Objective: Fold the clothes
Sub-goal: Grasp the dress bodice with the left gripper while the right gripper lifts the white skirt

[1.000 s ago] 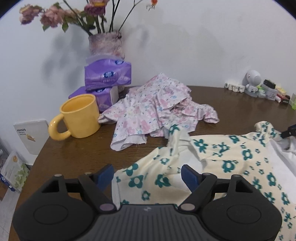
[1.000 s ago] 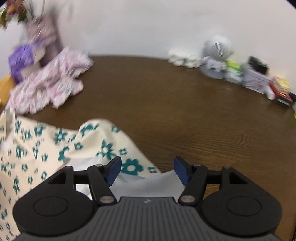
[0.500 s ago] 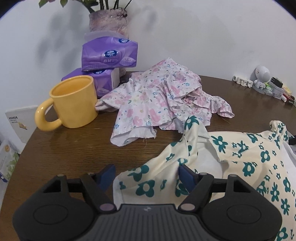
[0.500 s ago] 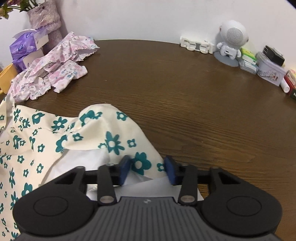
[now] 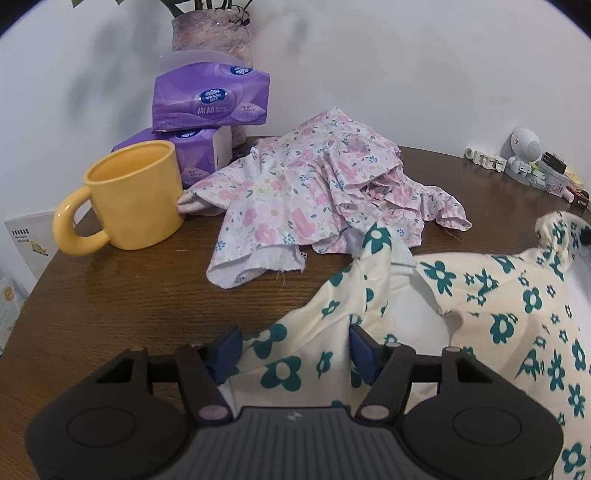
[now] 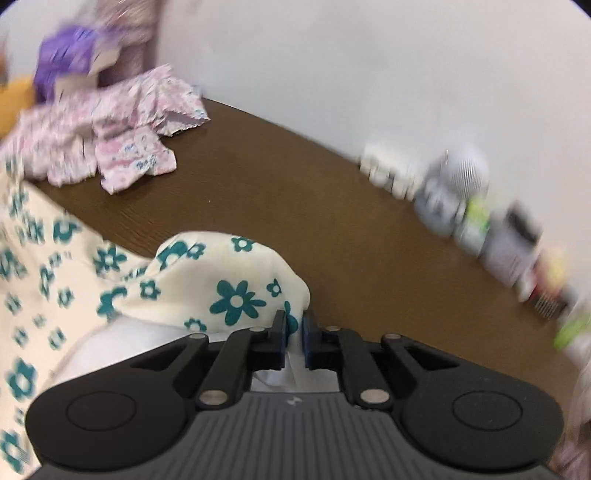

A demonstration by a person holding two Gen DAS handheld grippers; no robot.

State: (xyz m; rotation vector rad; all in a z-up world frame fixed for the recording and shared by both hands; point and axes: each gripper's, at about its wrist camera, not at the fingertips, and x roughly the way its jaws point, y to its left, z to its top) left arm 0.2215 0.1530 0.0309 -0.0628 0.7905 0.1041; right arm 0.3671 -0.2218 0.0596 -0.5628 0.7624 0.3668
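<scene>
the round brown desk (image 5: 122,295) carries everything. largest on it is the cream garment with teal flowers (image 5: 498,317), spread over the near right part of the desk, its white inside showing in the folds. behind it, toward the wall, lies a crumpled pink floral garment (image 5: 303,188), one edge touching the yellow mug (image 5: 136,195) at the left. behind the mug sit two purple tissue packs (image 5: 210,99), one stacked on the other, in front of a mottled vase (image 5: 212,33). a small white robot figure (image 5: 522,147) and some small items stand along the far right rim.

the left tool (image 5: 295,341) has its jaws closing, a corner of the cream garment lying between them; the blue pads stand apart at either side of the cloth and do not yet press on it.

the right tool (image 6: 294,334) has its jaws closing and nearly together, pinching a fold of the cream garment's edge; this view is blurred.
</scene>
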